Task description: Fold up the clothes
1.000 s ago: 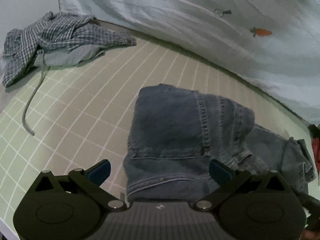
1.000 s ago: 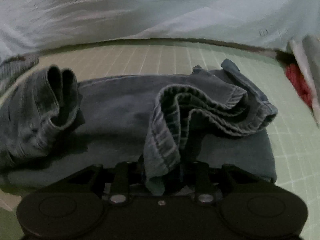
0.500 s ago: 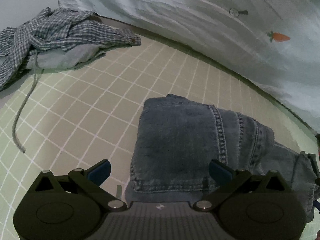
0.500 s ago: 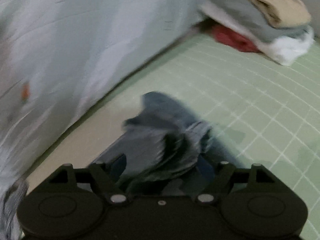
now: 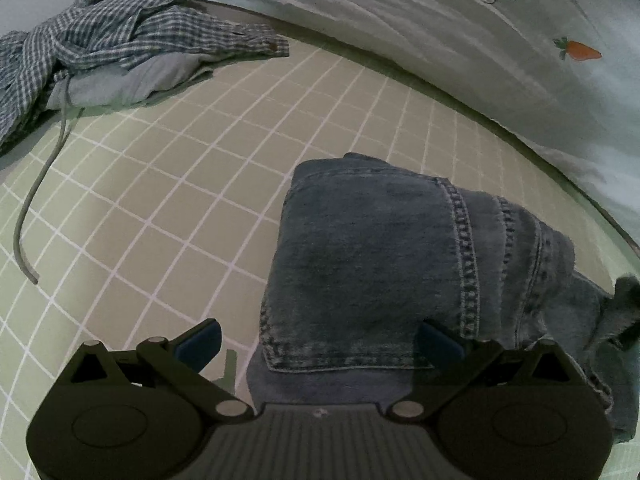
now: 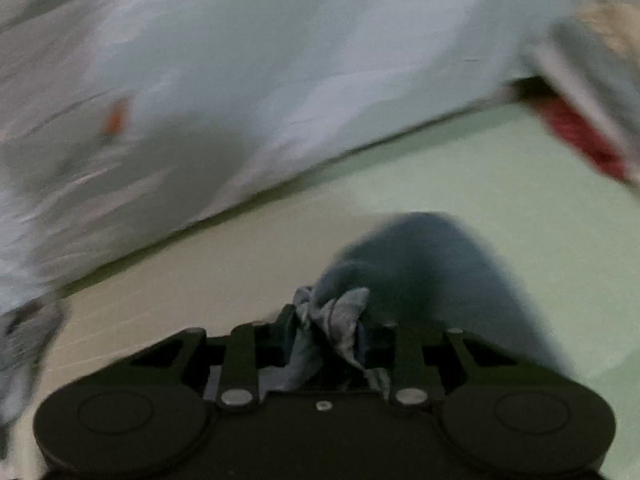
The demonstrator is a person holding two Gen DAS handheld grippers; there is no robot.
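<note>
**Denim pinched on the right, loose on the left: fold at risk of slipping**

Far left of the left wrist view: a crumpled checked shirt (image 5: 120, 36) heaped over a pale grey garment (image 5: 132, 84), with a grey drawstring (image 5: 36, 200) trailing onto the grid-lined mat (image 5: 180, 168). Well apart from the work, yet a possible snag for any wide leftward sweep.

Nearer the middle: the left gripper (image 5: 320, 340) with jaws spread wide, gripping nothing, one blue pad over bare mat, the other over the cloth. Between and beyond them, the jeans (image 5: 380, 260), partly folded on the mat, seams running toward the right, looser folds bunched at the right edge. No restraint on this end, so probably free to slide or drag if pulled from the other side.

Behind it all, a pale sheet (image 5: 440, 40) printed with carrots.

On the right: the right gripper (image 6: 326, 328) clamped together on a small wad of denim, the rest of the jeans (image 6: 432, 264) hanging forward, badly blurred. Shallow-looking bite; likely to slip out under a quick pull, dropping the layer crooked. Further right, a smeared stack of clothes (image 6: 592, 100), close enough, by the look of it, for a swung hem to knock.
</note>
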